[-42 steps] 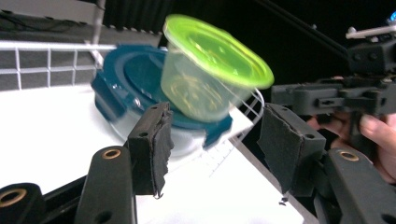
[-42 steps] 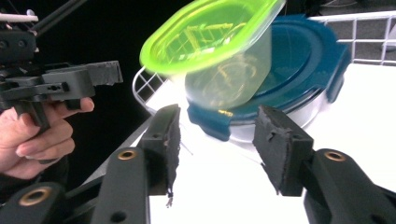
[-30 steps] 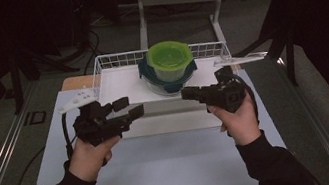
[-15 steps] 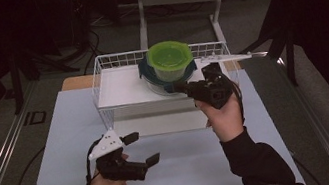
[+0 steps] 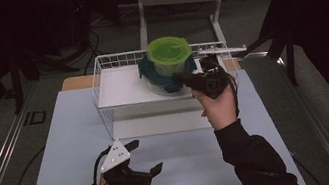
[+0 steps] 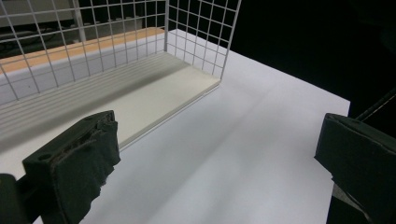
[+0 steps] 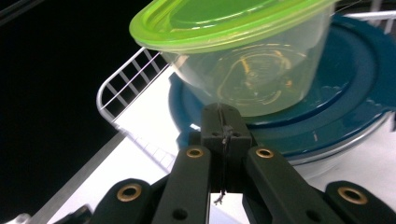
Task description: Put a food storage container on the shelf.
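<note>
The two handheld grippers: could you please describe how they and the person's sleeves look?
Both grippers are black. The left gripper carries a grey three-cornered plate, a black cable and frayed black pads. The right gripper has brass-coloured rivets on its linkage. The sleeves are dark.

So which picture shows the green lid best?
The high view: the whole round green lid shows from above, on its tub. The right gripper view gives a close look at its front rim. The left gripper view faces the rack.

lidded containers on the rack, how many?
2. Green-lidded clear tub sits on top of the blue-lidded container, both on the wire rack's upper shelf. Nothing visibly hidden behind them.
</note>
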The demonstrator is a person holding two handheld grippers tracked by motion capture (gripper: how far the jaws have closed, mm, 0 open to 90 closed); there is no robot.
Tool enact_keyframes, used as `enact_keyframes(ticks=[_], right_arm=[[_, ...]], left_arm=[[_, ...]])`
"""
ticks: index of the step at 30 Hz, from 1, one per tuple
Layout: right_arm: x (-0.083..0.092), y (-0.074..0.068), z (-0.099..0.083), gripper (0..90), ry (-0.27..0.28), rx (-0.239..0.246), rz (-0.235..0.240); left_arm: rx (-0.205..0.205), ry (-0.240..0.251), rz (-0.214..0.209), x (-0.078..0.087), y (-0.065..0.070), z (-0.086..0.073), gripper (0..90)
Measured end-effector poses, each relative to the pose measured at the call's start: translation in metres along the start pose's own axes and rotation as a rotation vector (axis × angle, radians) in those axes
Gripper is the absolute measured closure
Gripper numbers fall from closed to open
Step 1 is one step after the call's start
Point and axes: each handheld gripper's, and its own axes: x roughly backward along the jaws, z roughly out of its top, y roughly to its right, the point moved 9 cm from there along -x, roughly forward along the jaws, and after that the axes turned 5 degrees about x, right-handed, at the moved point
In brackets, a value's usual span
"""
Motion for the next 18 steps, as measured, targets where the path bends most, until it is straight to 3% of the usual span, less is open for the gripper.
enact_keyframes(ticks=[13, 18], right_arm=[[-0.012, 0.006, 0.008, 89.7, 0.007, -0.025, -0.002], [-0.009, 0.0, 0.006, 88.5, 0.012, -0.016, 0.012]], left_arm=[[0.0, -0.007, -0.001, 0.0, -0.001, -0.003, 0.4], [-0.001, -0.007, -0.006, -0.001, 0.001, -0.003, 0.4]])
